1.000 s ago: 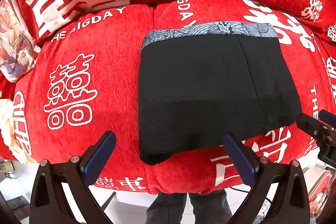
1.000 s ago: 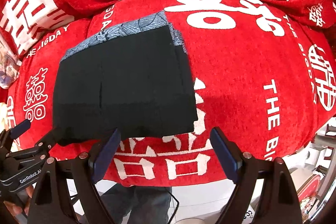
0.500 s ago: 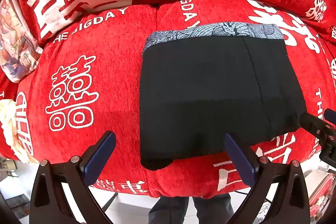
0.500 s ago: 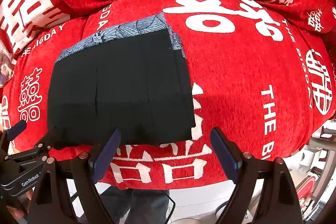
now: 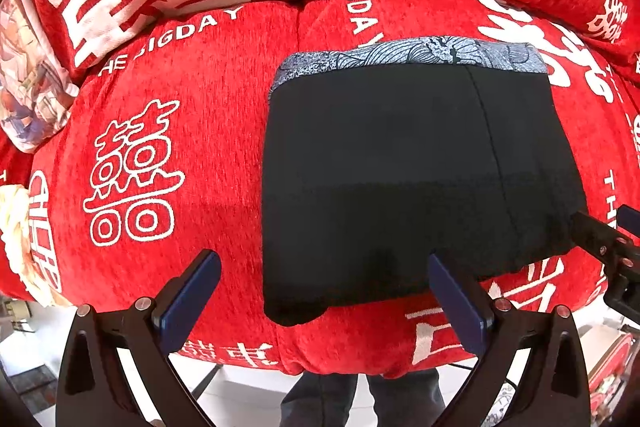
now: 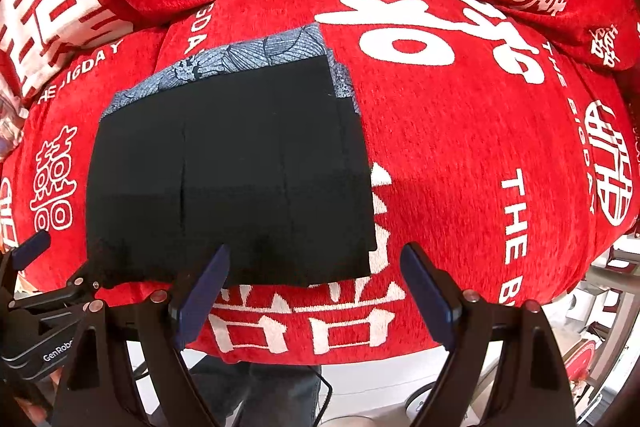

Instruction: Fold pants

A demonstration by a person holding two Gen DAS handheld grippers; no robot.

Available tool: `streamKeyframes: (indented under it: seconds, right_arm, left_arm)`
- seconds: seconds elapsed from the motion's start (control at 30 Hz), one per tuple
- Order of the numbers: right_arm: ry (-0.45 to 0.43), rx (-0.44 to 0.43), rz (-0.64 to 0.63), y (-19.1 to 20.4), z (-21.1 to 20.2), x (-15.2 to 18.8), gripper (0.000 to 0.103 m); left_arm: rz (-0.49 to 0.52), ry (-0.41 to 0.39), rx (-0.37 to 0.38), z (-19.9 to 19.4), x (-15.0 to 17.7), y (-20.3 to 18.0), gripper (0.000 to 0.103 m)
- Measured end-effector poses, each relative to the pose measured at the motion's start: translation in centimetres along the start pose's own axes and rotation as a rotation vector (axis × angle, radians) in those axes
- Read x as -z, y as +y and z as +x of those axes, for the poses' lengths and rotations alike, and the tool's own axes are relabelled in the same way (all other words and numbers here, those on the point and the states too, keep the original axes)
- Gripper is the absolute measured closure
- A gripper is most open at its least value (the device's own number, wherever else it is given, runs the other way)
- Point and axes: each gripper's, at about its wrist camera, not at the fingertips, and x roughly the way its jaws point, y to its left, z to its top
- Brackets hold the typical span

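Black shorts point(image 5: 404, 179), folded flat into a rectangle with a blue-grey patterned waistband point(image 5: 412, 53) along the far edge, lying on a red sofa cushion point(image 5: 192, 131) printed with white characters. Left gripper point(image 5: 324, 301), jaws wide apart, at the near left corner of the garment. Right gripper point(image 6: 314, 297), jaws also spread wide, at the near right corner. Neither holds fabric.

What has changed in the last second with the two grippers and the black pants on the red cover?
Very little changed. Both cameras shifted slightly, so the pants sit a bit differently in each view. Nothing was taken hold of or let go. The left gripper and the right gripper stayed open at the near edge, and the pants stayed folded flat on the red cover, with the gray waistband at the far side.
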Motion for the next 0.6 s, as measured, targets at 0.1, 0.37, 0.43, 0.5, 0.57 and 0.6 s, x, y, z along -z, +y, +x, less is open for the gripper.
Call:
streamKeyframes:
  seconds: [0.1,0.37,0.43,0.5,0.57,0.6]
  right_arm:
    - [0.002,0.001,-0.004,0.06,0.08,-0.12,0.014]
    - [0.003,0.001,-0.008,0.2,0.17,-0.15,0.014]
    - [0.004,0.002,-0.009,0.2,0.21,-0.15,0.014]
    - [0.002,0.003,-0.007,0.2,0.19,-0.12,0.014]
    - [0.001,0.003,-0.01,0.2,0.24,-0.26,0.014]
    - [0.0,0.005,-0.01,0.22,0.27,-0.27,0.014]
  left_arm:
    - [-0.004,0.001,0.001,0.06,-0.04,0.05,0.0]
    - [-0.004,-0.001,-0.001,0.04,-0.09,-0.04,0.0]
    - [-0.004,-0.001,0.0,0.03,-0.11,-0.05,0.0]
    - [-0.002,0.0,0.0,0.01,-0.22,-0.19,0.0]
    - [0.001,-0.002,-0.001,-0.03,-0.25,-0.27,0.0]
    - [0.002,-0.003,-0.003,-0.05,-0.26,-0.28,0.0]
